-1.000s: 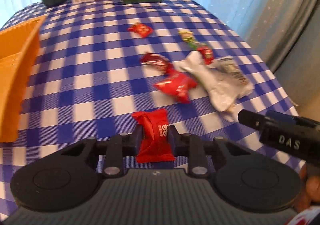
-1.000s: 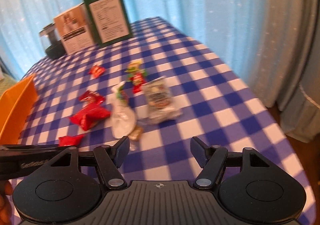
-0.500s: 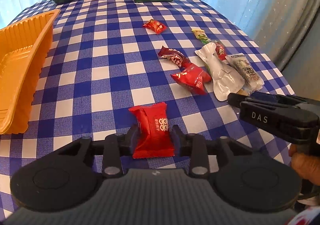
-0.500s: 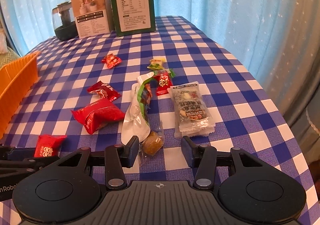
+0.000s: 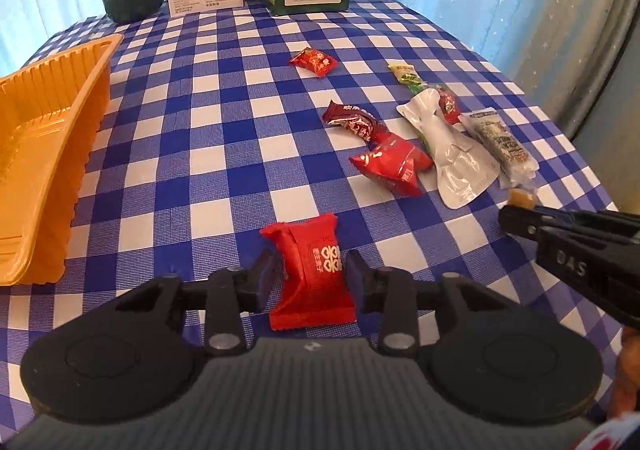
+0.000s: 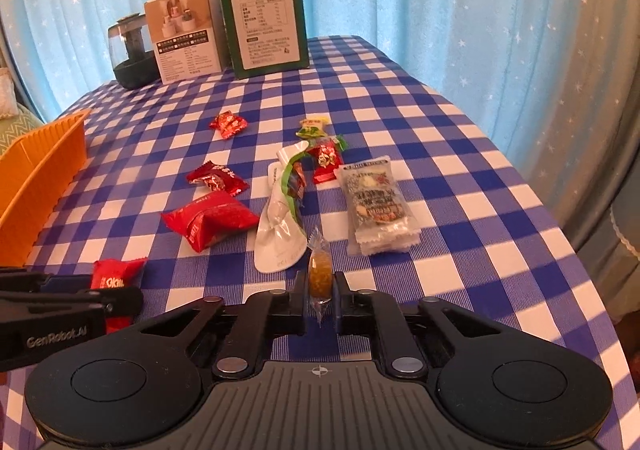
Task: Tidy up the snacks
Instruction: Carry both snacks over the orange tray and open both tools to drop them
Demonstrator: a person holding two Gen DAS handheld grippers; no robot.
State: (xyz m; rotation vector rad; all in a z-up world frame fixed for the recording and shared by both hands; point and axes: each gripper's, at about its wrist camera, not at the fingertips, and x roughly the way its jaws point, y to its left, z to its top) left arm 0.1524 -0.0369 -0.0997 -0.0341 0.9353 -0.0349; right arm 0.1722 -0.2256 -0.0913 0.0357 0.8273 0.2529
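Between the fingers of our left gripper (image 5: pixel 308 276) sits the red candy packet (image 5: pixel 310 270), pinched on its two sides with its long axis running near to far, straight out along the fingers. Our right gripper (image 6: pixel 318 286) has closed nearly all the way onto a small amber candy in clear wrap (image 6: pixel 319 272), which stands upright between the pads with its twisted ends above and below.

The relation that matters for the next move, as we judge it, is the orange tray (image 5: pixel 60 154): it lies to the left of both grippers and somewhat farther back, with its long side facing us and its near corner just left of the left gripper. The left hand is plainly the nearer one; the right must cross over the left's line to reach it, so we would let the left go first.

Between the left gripper and the tray the checked tablecloth (image 5: pixel 208 154) is bare, so that path has room. To the right and farther off lie the remaining snacks in a loose cluster: a red pillow pack (image 6: pixel 210 220), a dark red twist candy (image 6: pixel 216 178), a white pouch (image 6: pixel 280 226) and a clear mixed-nut packet (image 6: pixel 376 202), the pouch just beyond the right fingertips. The table's right edge is near that cluster.
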